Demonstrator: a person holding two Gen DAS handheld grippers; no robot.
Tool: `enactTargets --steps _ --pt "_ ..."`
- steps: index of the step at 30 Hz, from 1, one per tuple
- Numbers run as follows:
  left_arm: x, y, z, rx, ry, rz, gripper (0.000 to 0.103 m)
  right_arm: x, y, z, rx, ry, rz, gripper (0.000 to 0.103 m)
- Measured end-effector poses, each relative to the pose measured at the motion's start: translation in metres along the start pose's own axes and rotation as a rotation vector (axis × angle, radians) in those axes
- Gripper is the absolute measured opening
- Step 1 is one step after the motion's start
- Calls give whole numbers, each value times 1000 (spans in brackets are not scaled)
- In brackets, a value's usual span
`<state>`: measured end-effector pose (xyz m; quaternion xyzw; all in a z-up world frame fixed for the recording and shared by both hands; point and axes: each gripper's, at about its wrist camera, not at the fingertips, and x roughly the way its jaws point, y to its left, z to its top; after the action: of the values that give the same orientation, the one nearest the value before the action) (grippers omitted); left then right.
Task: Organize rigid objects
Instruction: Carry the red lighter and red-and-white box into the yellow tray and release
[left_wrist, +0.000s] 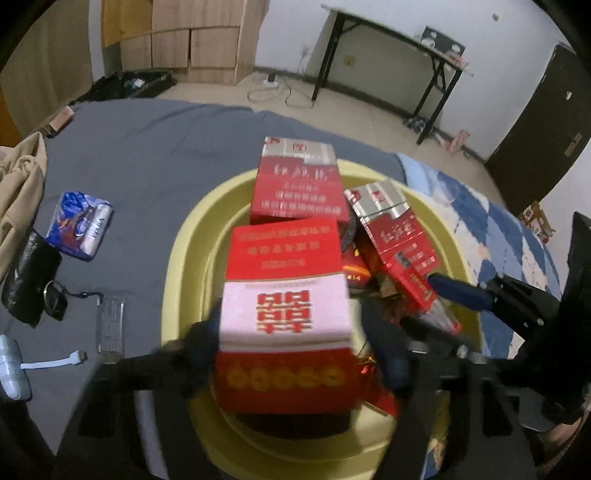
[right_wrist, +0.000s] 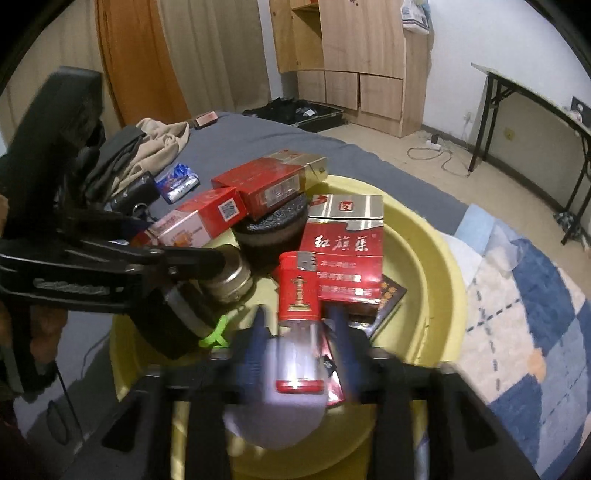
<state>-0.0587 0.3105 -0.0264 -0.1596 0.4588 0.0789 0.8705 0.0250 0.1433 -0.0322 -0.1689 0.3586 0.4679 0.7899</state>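
Note:
A yellow basin (left_wrist: 184, 236) (right_wrist: 436, 258) sits on a grey bed and holds several red cigarette packs (left_wrist: 299, 188) (right_wrist: 343, 247). My left gripper (left_wrist: 295, 350) is shut on a red and pink pack with a double-happiness sign (left_wrist: 286, 314), held over the basin; this pack also shows in the right wrist view (right_wrist: 199, 219). My right gripper (right_wrist: 299, 343) is shut on a red lighter (right_wrist: 298, 317) with a clear body, above the basin. A round metal tin (right_wrist: 229, 277) and a dark round pad (right_wrist: 275, 223) lie in the basin too.
On the grey sheet left of the basin lie a blue snack packet (left_wrist: 79, 221), a black pouch (left_wrist: 29, 273), a clear lighter (left_wrist: 110, 325), a white cable (left_wrist: 55, 363) and beige clothing (left_wrist: 18, 184). A blue checked blanket (right_wrist: 528, 295) lies to the right.

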Motion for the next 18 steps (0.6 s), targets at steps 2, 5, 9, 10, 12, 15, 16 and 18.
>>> enactTargets --steps 2,5,9,10,12,15,16,18 --pt "-16 1 -4 -12 -52 5 103 -9 -2 -3 8 -22 10 75" --pt "-37 0 -9 -19 -80 28 103 -30 -9 -7 44 -50 52 102" --pt "-64 -2 -31 -16 -123 -12 103 -69 -19 -26 48 -102 42 103" --pt "-69 -2 -37 -15 -129 -11 103 -78 -21 -33 41 -111 32 103" --pt "-75 -6 -52 -9 -135 -13 103 -95 -26 -48 22 -117 0 103" --pt "-81 -12 -76 26 -149 -15 103 -111 -32 -69 0 -101 -23 103" --pt "-81 -13 -82 35 -150 -9 103 -113 -32 -74 -7 -91 -25 103" --pt "-79 -16 -95 39 -153 2 103 -118 -33 -88 -17 -67 -38 103"
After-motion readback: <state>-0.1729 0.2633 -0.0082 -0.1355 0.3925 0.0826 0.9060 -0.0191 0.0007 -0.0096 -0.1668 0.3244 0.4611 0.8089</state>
